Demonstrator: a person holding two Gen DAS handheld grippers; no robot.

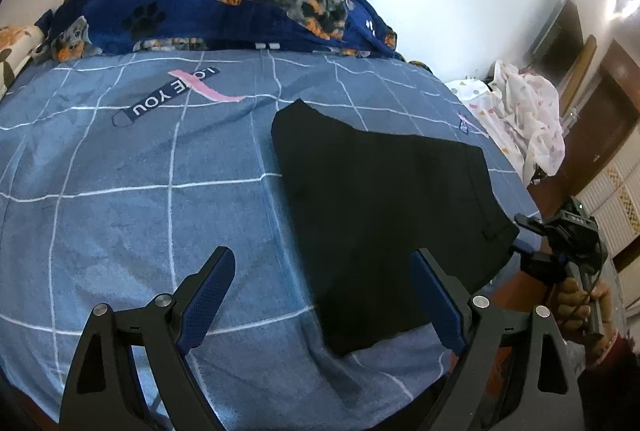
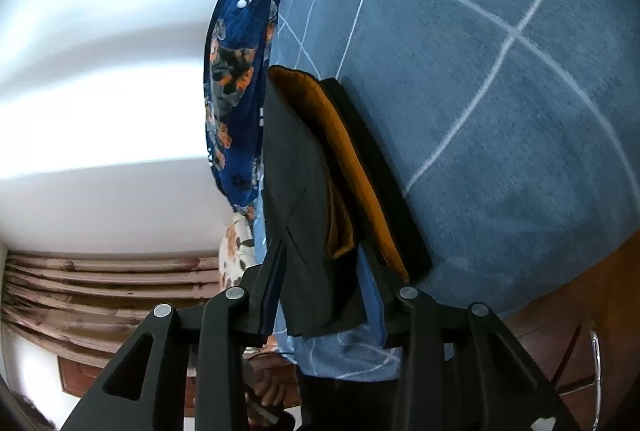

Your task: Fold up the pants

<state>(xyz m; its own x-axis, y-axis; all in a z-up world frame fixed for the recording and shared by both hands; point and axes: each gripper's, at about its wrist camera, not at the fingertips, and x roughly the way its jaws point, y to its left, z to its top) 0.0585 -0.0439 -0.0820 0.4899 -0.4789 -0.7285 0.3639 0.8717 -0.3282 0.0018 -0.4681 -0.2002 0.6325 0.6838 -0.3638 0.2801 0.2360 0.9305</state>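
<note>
We keep the left gripper (image 1: 324,295) wide open and empty above the bed (image 1: 120,191), while the right gripper (image 2: 320,271) pinches the folded black pants (image 1: 380,199) at the bed's right edge, seemingly to square them.

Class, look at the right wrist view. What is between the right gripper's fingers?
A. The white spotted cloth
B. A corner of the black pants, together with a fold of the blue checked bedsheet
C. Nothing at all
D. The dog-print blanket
B: in the right wrist view the black pants and a fold of the blue checked bedsheet run down between the right gripper fingers.
</note>
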